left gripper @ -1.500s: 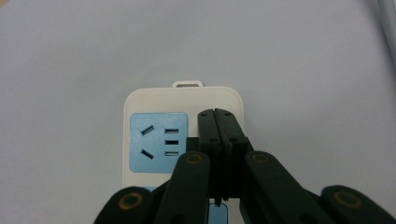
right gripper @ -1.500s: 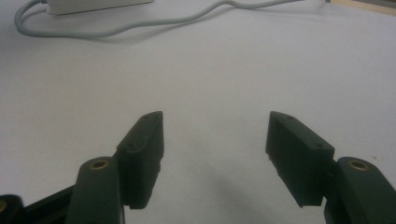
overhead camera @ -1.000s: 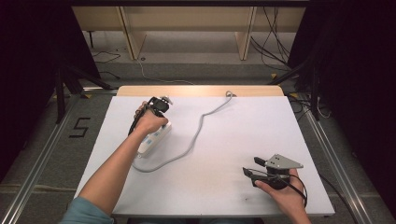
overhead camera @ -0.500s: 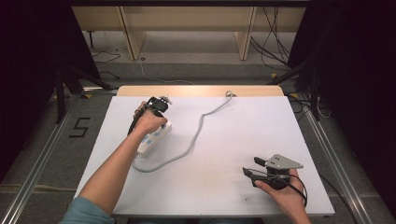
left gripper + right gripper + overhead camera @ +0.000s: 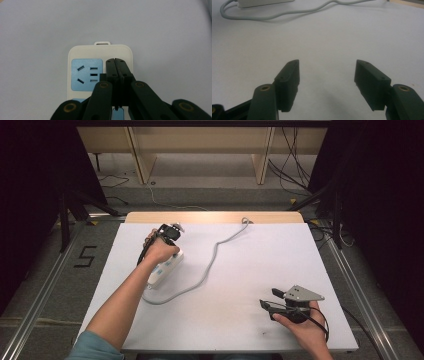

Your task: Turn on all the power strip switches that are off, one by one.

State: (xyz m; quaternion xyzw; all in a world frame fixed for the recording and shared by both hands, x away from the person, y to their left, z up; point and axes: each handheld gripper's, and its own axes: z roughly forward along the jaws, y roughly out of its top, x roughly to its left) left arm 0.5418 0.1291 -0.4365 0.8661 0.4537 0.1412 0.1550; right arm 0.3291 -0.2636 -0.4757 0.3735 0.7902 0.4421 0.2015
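My left gripper (image 5: 117, 65) jaws together, pressed over power strip (image 5: 100, 72); right gripper (image 5: 328, 83) jaws apart, idle. Strip prob rigid, light, slick plastic w/ stiff cord (image 5: 210, 265) — grip across its long sides.

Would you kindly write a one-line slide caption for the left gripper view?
Left tool, jaws shut, poised over a white power strip beside its blue socket panel.

Bright, even light from overhead on the white table (image 5: 250, 270), dark curtains at both sides falling to black; soft short shadows under the grey cable (image 5: 210, 265); both gripper views soft, near jaws blurred, slight dimming at corners; no hard glare
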